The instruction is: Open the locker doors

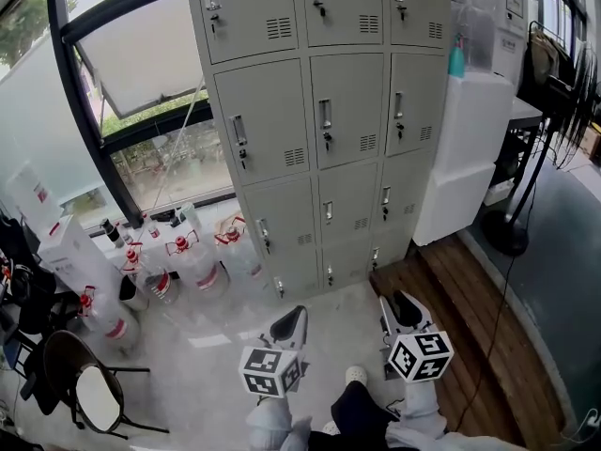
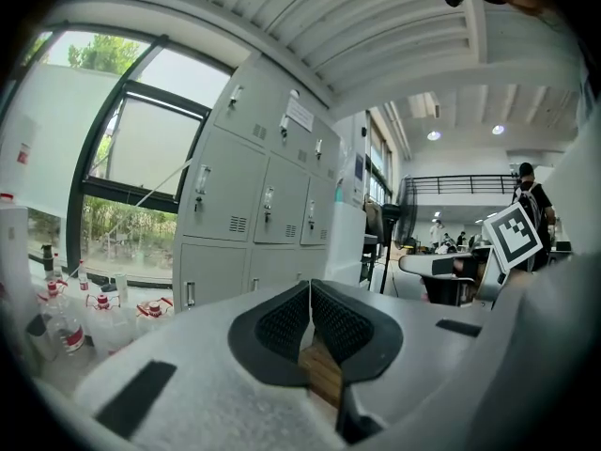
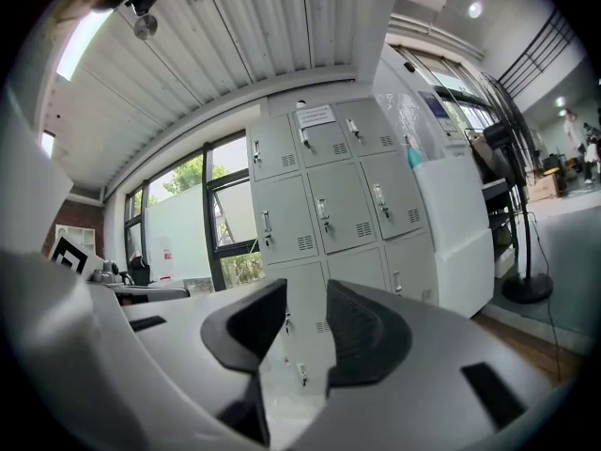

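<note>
Evidently the work has not yet begun: the locker bank point(image 1: 319, 130) stands at the far edge of the floor point(image 1: 216, 322), beside the window point(image 1: 160, 148), with every door shut. Both grippers point level at it from well apart. The right gripper point(image 1: 399, 306) has its jaws spread with nothing between them, likely so that they can take a handle point(image 1: 325, 116). The left gripper point(image 1: 293, 319) has its jaws pressed together, empty, seemingly in reserve.

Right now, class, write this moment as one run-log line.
left gripper: shut, empty | right gripper: open, empty | locker doors: all in view closed | contact: none, both grippers short of lockers
</note>
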A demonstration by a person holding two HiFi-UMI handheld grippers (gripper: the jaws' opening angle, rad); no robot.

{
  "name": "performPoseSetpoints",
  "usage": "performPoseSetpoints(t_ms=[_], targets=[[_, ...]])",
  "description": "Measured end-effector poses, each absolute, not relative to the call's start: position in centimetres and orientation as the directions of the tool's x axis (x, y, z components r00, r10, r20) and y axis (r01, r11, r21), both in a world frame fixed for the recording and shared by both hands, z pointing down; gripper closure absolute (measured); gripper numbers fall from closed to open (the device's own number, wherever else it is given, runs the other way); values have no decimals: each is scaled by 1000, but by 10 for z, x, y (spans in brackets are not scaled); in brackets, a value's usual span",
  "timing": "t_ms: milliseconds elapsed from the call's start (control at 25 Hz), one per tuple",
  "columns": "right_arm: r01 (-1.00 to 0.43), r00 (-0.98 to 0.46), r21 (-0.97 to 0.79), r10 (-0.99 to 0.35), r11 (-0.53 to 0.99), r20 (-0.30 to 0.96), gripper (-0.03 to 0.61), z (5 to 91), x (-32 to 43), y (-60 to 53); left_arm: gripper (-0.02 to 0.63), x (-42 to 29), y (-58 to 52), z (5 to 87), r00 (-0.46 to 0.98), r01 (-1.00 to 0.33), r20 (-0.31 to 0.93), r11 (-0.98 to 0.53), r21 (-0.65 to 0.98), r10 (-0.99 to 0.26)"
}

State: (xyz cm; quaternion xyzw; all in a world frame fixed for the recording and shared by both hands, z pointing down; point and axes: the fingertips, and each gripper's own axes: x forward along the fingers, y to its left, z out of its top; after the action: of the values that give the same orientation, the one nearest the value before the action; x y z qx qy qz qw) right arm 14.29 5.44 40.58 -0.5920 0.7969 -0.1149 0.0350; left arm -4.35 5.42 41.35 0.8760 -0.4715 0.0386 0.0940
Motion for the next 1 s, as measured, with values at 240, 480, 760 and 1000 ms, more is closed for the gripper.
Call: performPoseSetpoints(t_ms=[240, 480, 760, 1000], targets=[[-924, -332, -223, -941, 310, 68, 425, 397, 149, 5, 601, -32, 11, 405, 543, -840, 146, -531, 113, -827], [-913, -369, -215, -926, 346, 77, 425, 395, 151, -50, 601, -25, -39, 405, 523, -852, 152, -510, 119, -839], [-906, -387, -212, -919, 366, 68, 424, 393, 164, -110, 601, -15, -100, 403, 507, -862, 148, -496, 110, -849], [-899, -403, -223, -912, 378, 78, 425, 400, 175, -150, 601, -4, -136, 410, 498, -867, 160, -485, 116, -852]])
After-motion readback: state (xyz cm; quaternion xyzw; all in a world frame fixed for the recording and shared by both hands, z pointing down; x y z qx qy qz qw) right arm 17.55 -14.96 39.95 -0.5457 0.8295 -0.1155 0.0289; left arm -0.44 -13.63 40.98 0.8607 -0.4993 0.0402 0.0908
